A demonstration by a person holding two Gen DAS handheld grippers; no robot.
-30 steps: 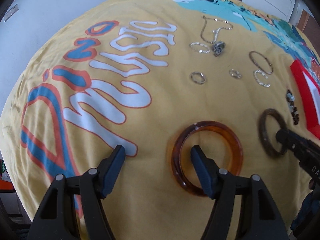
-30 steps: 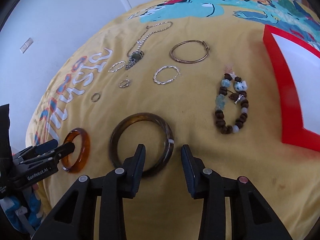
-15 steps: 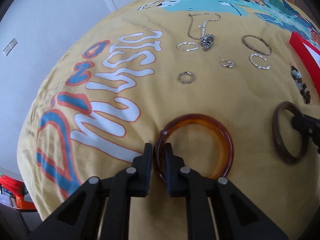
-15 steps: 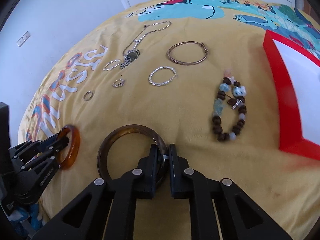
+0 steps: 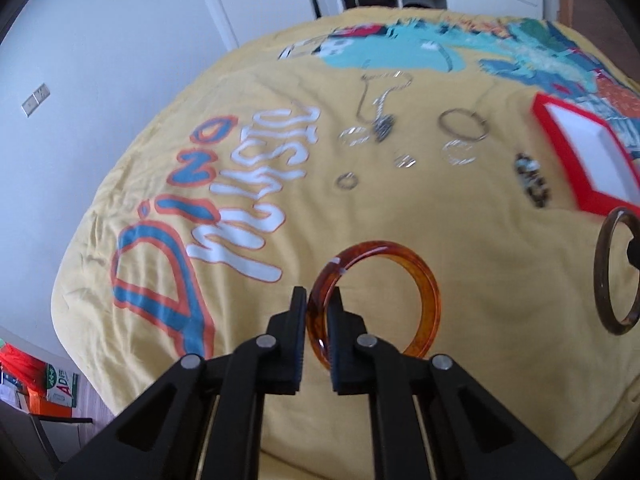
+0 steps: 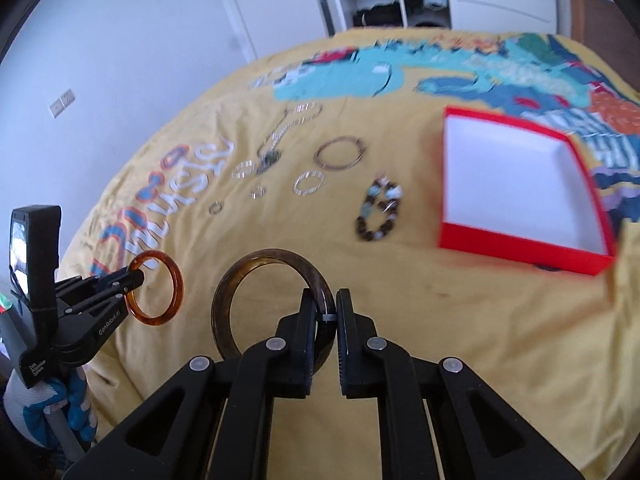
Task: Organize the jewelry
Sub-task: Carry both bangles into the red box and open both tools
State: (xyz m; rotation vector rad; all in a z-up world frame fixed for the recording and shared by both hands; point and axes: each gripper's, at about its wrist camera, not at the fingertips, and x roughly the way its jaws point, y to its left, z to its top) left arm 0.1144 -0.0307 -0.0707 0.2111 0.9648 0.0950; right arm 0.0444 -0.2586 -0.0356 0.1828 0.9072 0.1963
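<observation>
Your amber bangle point(image 5: 374, 304) now hangs clear of the yellow bedspread point(image 5: 280, 264), pinched by its near-left rim in your left gripper point(image 5: 319, 320); a second ago those jaws stood wide around that rim with the bangle lying flat, and they have just been closing until the pads met it. The dark brown bangle point(image 6: 272, 304) tells the same story on the other side: your right gripper point(image 6: 325, 320) has narrowed onto its right rim and raised it, so both rings now stand tilted up off the cloth rather than resting on it. In the right wrist view you can see the left gripper point(image 6: 134, 280) at the near left carrying the amber ring, side by side with the brown one and not touching it. The red box point(image 6: 520, 246) with its white inside sits to the right and a little farther off, open and with nothing in it. Between you and the far end of the bed the rest lies untouched: the beaded bracelet point(image 6: 378, 214) just left of the box, then the thin gold bangle point(image 6: 339, 153), a twisted silver hoop point(image 6: 309, 183), small rings and a chain necklace point(image 6: 286, 128). By my reading, both picks are made and the carry to the box is what comes next, with most of the sorting ahead of you.
</observation>
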